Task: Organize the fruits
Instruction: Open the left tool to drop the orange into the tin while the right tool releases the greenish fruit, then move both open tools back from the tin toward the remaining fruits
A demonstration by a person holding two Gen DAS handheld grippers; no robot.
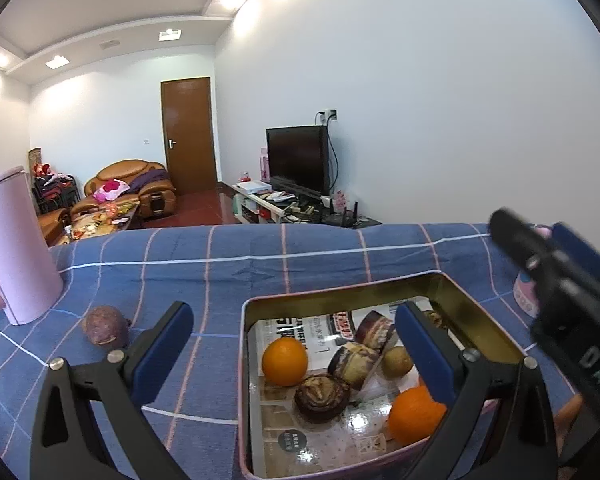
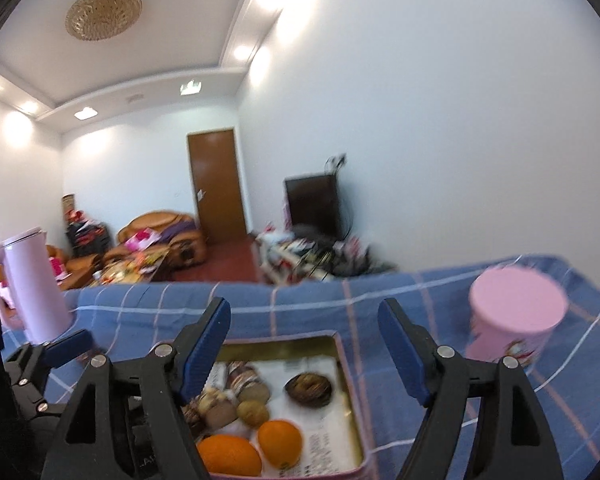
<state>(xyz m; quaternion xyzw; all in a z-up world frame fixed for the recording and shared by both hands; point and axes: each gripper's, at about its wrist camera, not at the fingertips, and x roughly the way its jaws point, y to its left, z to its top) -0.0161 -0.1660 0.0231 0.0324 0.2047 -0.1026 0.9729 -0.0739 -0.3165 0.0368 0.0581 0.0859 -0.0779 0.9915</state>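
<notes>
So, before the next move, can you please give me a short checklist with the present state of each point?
1. Left gripper jaws open, nothing between them: ok.
2. Right gripper jaws open, nothing between them: ok.
3. Two oranges lie inside the tin box: ok.
4. Every fruit is in the box: not ok, one dark purple passion fruit lies on the checked blue cloth, to the left of the box.
5. Pink kettle stands upright, apart from that fruit: ok.
6. Free room in the box for one more fruit: ok.
</notes>
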